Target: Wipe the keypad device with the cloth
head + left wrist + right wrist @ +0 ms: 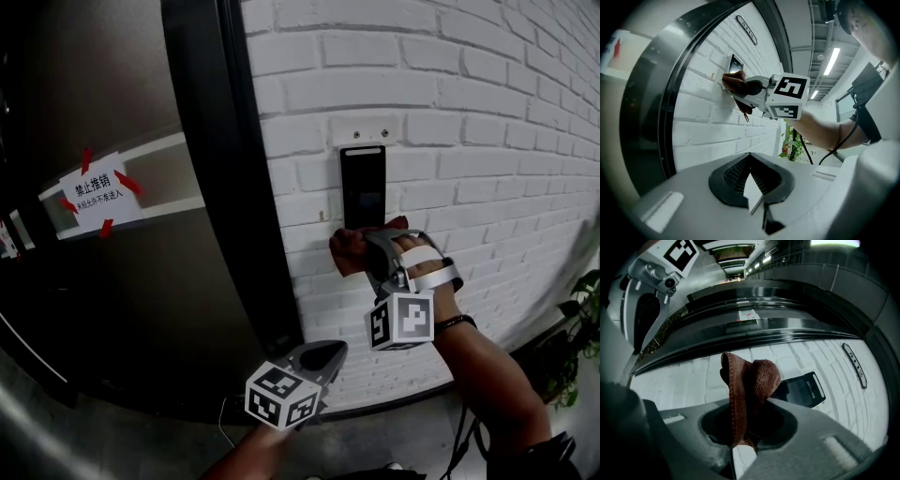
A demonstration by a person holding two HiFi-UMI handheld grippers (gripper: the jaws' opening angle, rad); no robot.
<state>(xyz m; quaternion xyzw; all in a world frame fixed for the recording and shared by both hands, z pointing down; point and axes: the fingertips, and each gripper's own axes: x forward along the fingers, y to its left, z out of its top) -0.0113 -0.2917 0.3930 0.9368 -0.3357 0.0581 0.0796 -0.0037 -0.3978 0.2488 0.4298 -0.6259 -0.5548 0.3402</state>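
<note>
Cloth (746,390) | clamped between right gripper (372,251) fingers (811,427) | at keypad device (362,187) bottom

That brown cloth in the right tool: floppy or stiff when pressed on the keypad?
Probably floppy: the cloth bunches and folds where the right tool clamps it. Looks light and knit-textured, so it should conform to the keypad device rather than skid. A hanging corner may trail.

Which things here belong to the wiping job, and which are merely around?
Job: keypad device; cloth; right gripper clamping it.
Merely around: taped paper notice; door; plant; left gripper, shut and empty.
</note>
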